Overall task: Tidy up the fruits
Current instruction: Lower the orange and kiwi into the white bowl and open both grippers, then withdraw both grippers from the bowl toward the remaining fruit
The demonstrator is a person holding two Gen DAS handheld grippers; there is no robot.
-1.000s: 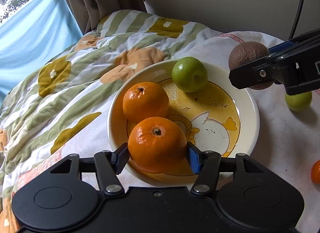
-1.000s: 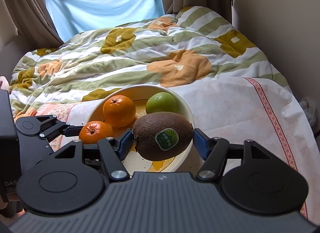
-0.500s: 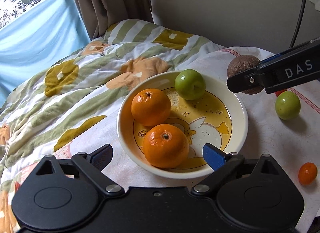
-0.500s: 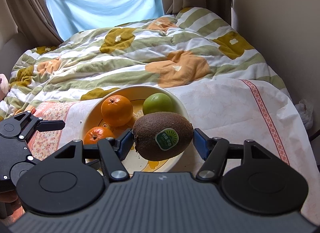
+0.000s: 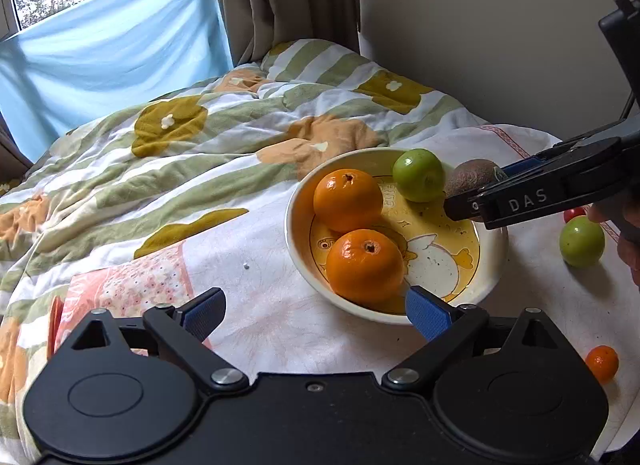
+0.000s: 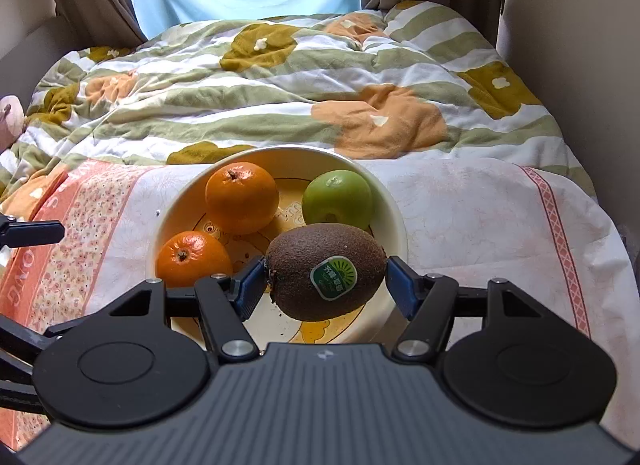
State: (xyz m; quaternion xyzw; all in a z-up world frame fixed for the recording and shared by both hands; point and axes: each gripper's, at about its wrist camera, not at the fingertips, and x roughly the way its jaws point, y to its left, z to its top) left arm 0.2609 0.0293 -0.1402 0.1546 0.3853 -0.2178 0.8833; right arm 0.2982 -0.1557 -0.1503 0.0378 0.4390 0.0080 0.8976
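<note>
R gripper (image 6: 326, 285) pinches a brown kiwi (image 6: 326, 271) w/ a green sticker between its blue-padded fingers (image 6: 250, 291), one pad at each end of the fruit, holding it over the near part of a cream bowl (image 6: 396, 221) w/ a yellow cartoon-duck print. In the bowl: two oranges, the rear orange (image 6: 242, 197) and the front orange (image 6: 194, 259), which sit close together, plus a green apple (image 6: 337, 199) by the far rim. From the L wrist view the kiwi (image 5: 472, 179) hangs just beside that apple (image 5: 419, 174), w/ the R gripper's black arm marked "DAS" crossing the bowl's rim (image 5: 494, 261).

L gripper (image 5: 316, 311) is back from the bowl, fingers (image 5: 428, 313) spread wide & holding nothing; its R pad sits near the bowl's near edge, just beside the front orange (image 5: 365, 265), though contact can't be told.

Bowl rests on a white cloth w/ pink trim laid over a bed (image 5: 224, 145) covered by a green-striped floral quilt. On the cloth beyond the bowl's R side lie a second green apple (image 5: 582, 240), a small red fruit (image 5: 574, 214) partly hidden behind it, & a small mandarin (image 5: 602, 363) nearer the camera, well apart from the bowl.
</note>
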